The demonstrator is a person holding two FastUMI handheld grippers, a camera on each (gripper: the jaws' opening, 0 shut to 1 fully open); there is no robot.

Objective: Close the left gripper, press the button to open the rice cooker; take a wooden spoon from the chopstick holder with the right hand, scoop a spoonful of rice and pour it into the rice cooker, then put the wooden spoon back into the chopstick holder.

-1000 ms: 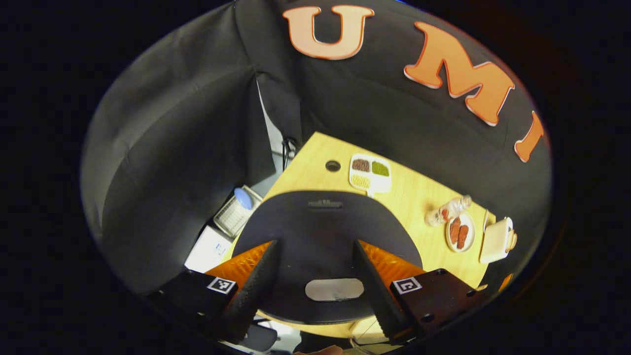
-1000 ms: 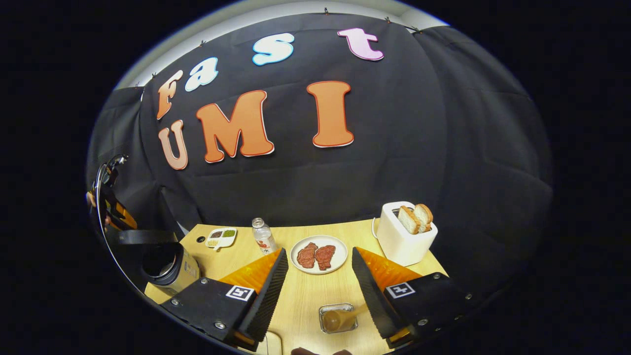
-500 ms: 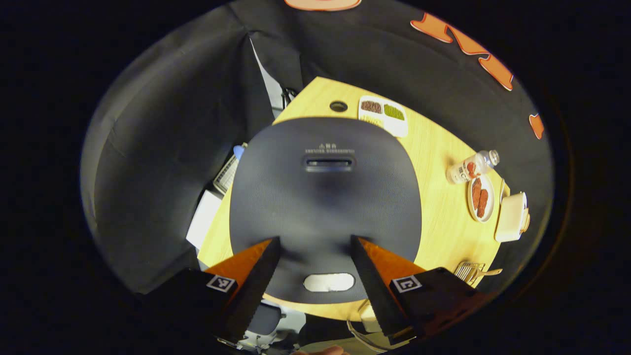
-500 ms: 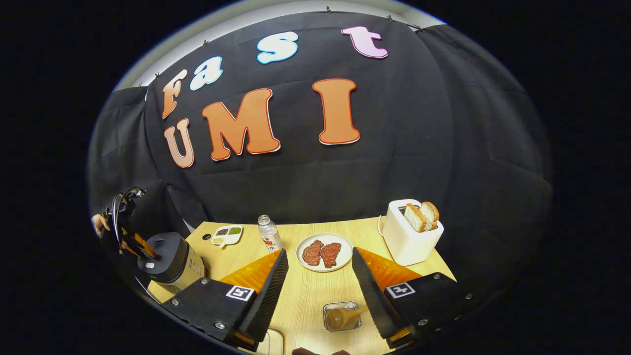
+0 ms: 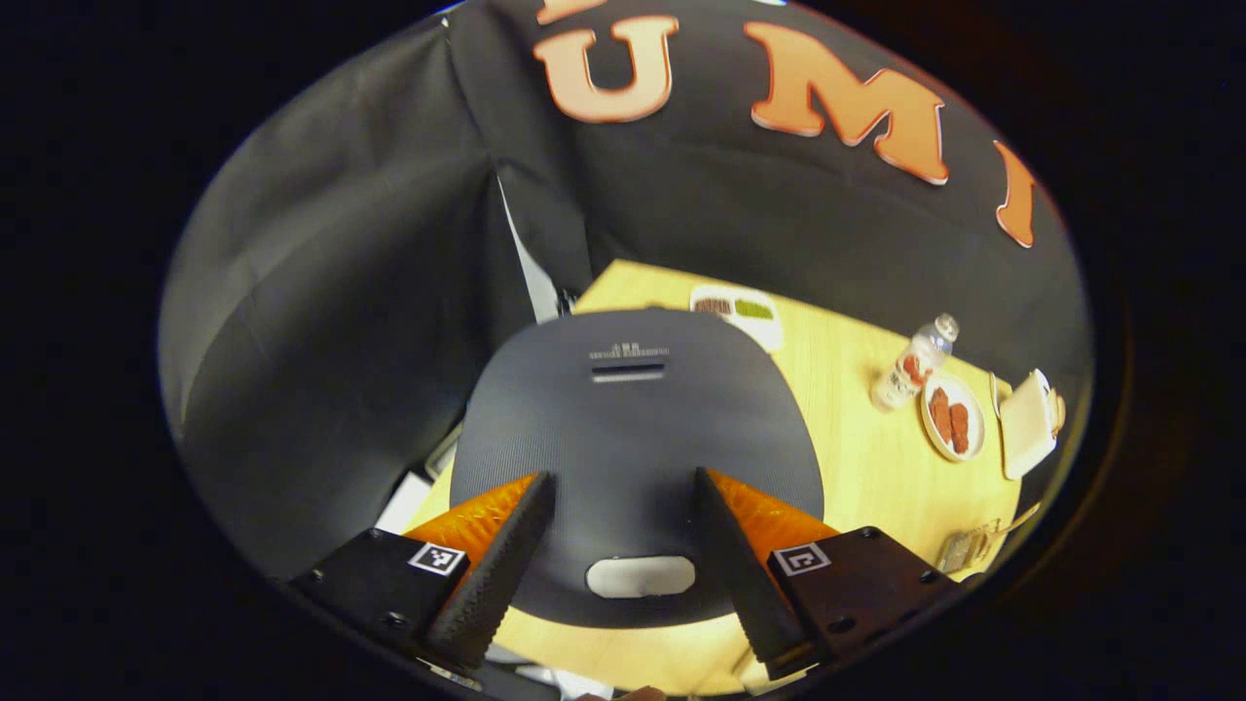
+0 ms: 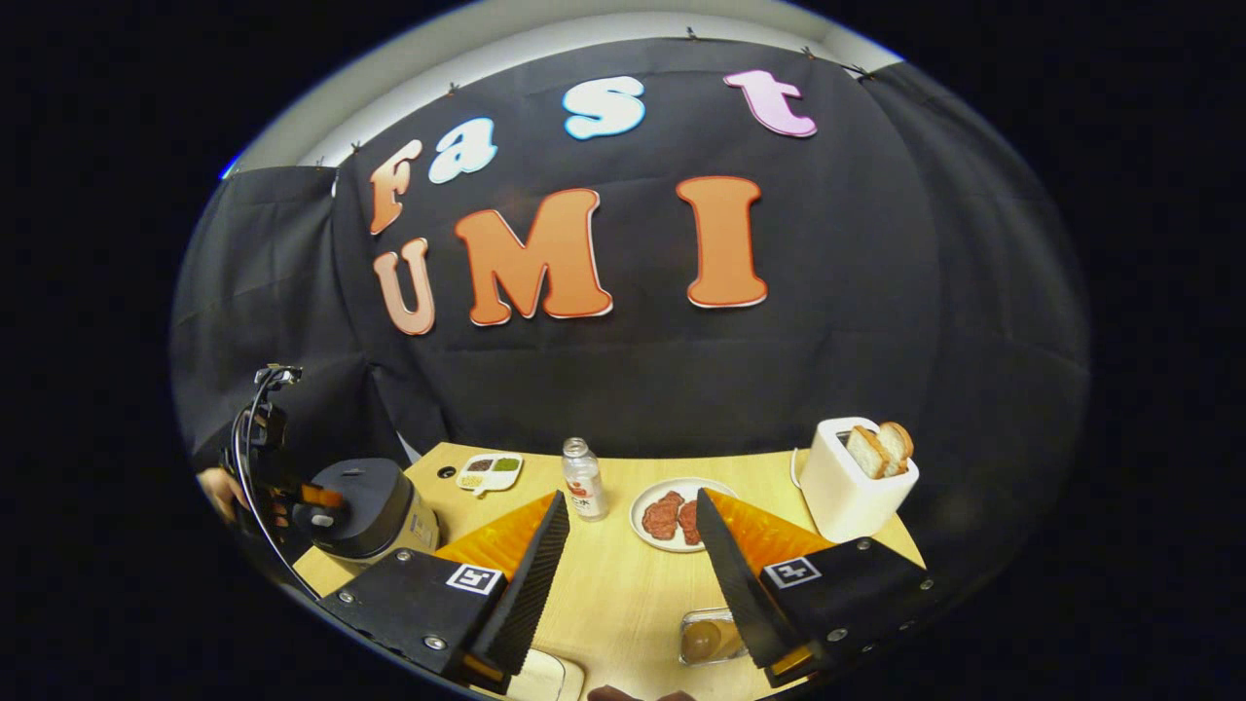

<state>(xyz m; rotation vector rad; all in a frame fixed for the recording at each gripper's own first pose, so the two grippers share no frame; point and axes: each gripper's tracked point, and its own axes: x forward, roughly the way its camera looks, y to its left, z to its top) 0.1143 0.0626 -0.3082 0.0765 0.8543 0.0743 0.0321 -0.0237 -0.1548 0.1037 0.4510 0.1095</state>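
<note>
In the left gripper view, the left gripper (image 5: 615, 570) hangs over the closed rice cooker (image 5: 638, 438) on the tabletop (image 5: 857, 467), its fingers (image 5: 506, 555) spread apart on either side of the pale button (image 5: 641, 576) at the lid's near edge. In the right gripper view, the right gripper (image 6: 623, 574) holds nothing, fingers apart above the tabletop, with the rice cooker at far left and a clear container (image 6: 703, 640) with a wooden spoon head in it just beside the right finger.

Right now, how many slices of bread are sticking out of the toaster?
2. Both slices stand side by side in the top of the white toaster at the table's far right: one slice to the left, the other just right of it. More could sit hidden inside the slots.
</note>
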